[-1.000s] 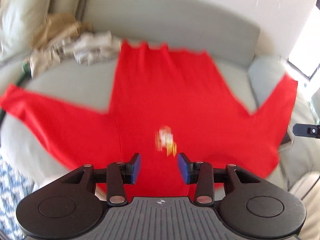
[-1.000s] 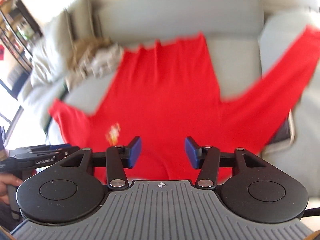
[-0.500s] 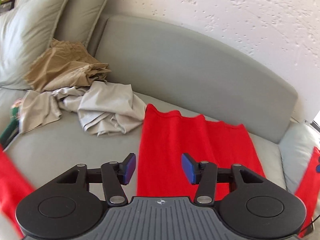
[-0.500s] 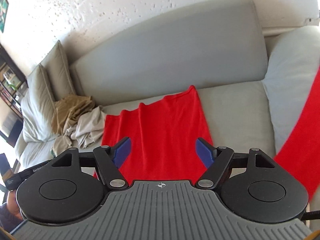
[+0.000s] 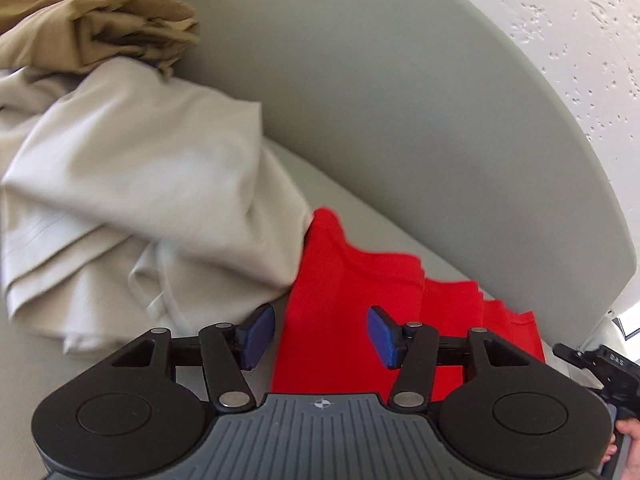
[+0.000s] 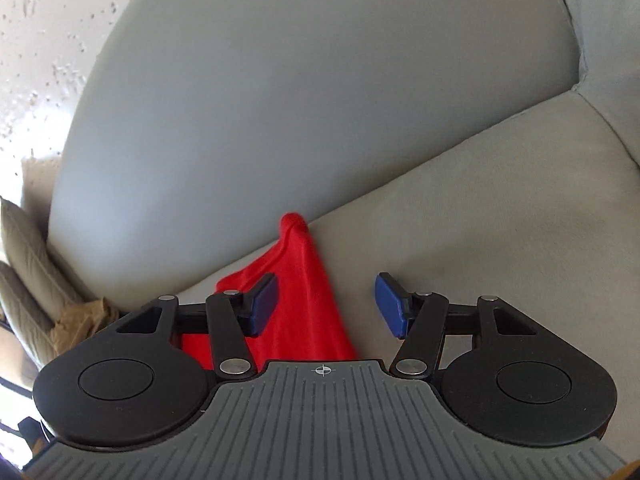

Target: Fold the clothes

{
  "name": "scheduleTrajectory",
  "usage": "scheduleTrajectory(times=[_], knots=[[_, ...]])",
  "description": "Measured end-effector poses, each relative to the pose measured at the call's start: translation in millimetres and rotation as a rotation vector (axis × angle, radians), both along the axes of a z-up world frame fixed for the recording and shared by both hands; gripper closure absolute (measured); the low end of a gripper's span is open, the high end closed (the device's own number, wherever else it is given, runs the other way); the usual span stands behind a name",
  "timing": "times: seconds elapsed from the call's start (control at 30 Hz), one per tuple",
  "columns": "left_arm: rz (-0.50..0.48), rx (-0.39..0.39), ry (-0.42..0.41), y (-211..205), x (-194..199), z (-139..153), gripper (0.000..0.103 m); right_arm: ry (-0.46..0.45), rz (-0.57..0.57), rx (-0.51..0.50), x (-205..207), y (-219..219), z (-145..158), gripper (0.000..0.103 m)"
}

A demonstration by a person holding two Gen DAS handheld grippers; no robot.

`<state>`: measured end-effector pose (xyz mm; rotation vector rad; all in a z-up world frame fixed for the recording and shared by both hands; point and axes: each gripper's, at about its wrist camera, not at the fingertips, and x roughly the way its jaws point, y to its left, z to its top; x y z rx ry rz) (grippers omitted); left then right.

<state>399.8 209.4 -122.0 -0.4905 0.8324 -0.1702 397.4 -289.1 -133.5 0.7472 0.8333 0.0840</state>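
Hovering at red garment's [image 5: 352,300] far hem | left gripper [image 5: 320,336], right gripper [image 6: 325,306] both apart, empty | hem rippled, fold stage unclear | beige clothes [image 5: 132,184] left, unfolded

A plain bright red garment [image 5: 352,300] is lying on the pale grey sofa [image 5: 380,100]. Beside it on the sofa, a light beige cloth [image 5: 132,184] is showing, with a tan one [image 5: 104,20] behind. The fingers [image 5: 258,334] are showing dark blue pads on black arms.
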Motion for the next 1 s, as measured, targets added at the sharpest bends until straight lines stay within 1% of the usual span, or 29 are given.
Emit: scheduleTrajectory(times=[0.07, 0.1, 0.17, 0.2, 0.23, 0.27, 0.3, 0.33, 0.4, 0.47, 0.5, 0.57, 0.63, 0.7, 0.73, 0.77, 0.8, 0.83, 0.87, 0.9, 0.93, 0.97, 1.0], knots=[[-0.003, 0.029, -0.019, -7.8, 10.6, 3.2, 0.054, -0.048, 0.023, 0.002, 14.2, 2.9, -2.0, 0.043], [-0.004, 0.044, -0.028, -11.8, 15.9, 5.0, 0.056, -0.055, 0.046, -0.028, 21.3, 8.4, -2.0, 0.045], [0.016, 0.091, -0.033, -17.8, 23.5, 6.8, 0.074, -0.071, 0.094, -0.090, 35.4, 19.6, -1.8, 0.047], [0.027, 0.116, -0.034, -20.7, 27.0, 7.6, 0.080, -0.076, 0.118, -0.130, 40.9, 26.1, -0.6, 0.047], [0.038, 0.137, -0.038, -22.8, 27.7, 8.2, 0.096, -0.081, 0.139, -0.171, 45.1, 32.5, 1.0, 0.049], [0.047, 0.156, -0.043, -24.5, 27.3, 8.8, 0.099, -0.082, 0.162, -0.211, 48.6, 39.3, 2.5, 0.060], [0.057, 0.175, -0.048, -26.3, 26.9, 9.3, 0.099, -0.080, 0.188, -0.243, 50.2, 45.7, 3.3, 0.082], [0.072, 0.197, -0.063, -28.0, 24.0, 11.4, 0.099, -0.077, 0.213, -0.274, 51.8, 52.2, 4.1, 0.097], [0.105, 0.242, -0.097, -28.8, 16.4, 17.2, 0.099, -0.129, 0.244, -0.412, 46.3, 66.4, 11.4, 0.100], [0.135, 0.279, -0.126, -26.1, 10.5, 22.1, 0.099, -0.140, 0.182, -0.445, 42.6, 63.4, 12.7, 0.100], [0.146, 0.296, -0.137, -25.3, 9.2, 23.0, 0.099, -0.146, 0.151, -0.462, 40.7, 61.9, 13.4, 0.100], [0.150, 0.339, -0.123, -27.7, 11.7, 19.1, 0.098, -0.156, 0.089, -0.495, 37.0, 58.8, 14.8, 0.100], [0.133, 0.413, -0.105, -35.2, 20.0, 8.6, 0.097, -0.167, 0.026, -0.527, 33.3, 55.8, 16.1, 0.100], [0.127, 0.467, -0.099, -41.2, 23.2, 4.1, 0.094, -0.100, 0.027, -0.552, 38.8, 60.4, 4.7, 0.100], [0.125, 0.492, -0.097, -44.0, 24.4, 2.3, 0.092, -0.083, 0.026, -0.559, 39.9, 61.8, 3.2, 0.098], [0.121, 0.506, -0.092, -44.9, 24.6, 4.3, 0.088, -0.066, 0.024, -0.566, 40.9, 63.2, 1.7, 0.097], [0.117, 0.516, -0.085, -45.0, 24.3, 7.6, 0.086, -0.048, 0.023, -0.572, 42.0, 64.5, 0.2, 0.086], [0.116, 0.520, -0.079, -42.9, 20.9, 12.9, 0.085, -0.056, 0.021, -0.560, 36.1, 61.7, 9.0, 0.078], [0.115, 0.520, -0.074, -39.9, 16.3, 18.9, 0.081, -0.064, 0.019, -0.547, 30.3, 58.9, 17.8, 0.063], [0.115, 0.521, -0.068, -36.9, 11.7, 25.0, 0.077, -0.072, 0.017, -0.535, 24.5, 56.0, 26.6, 0.057], [0.116, 0.512, -0.076, -34.5, -0.9, 34.3, 0.067, -0.080, 0.015, -0.522, 18.6, 53.2, 35.4, 0.055], [0.118, 0.499, -0.089, -32.2, -16.3, 44.8, 0.063, -0.110, 0.007, -0.485, 2.8, 45.9, 48.5, 0.050], [0.110, 0.479, -0.089, -29.7, -32.3, 55.2, 0.063, -0.139, -0.001, -0.448, -13.1, 38.6, 61.5, 0.048]])
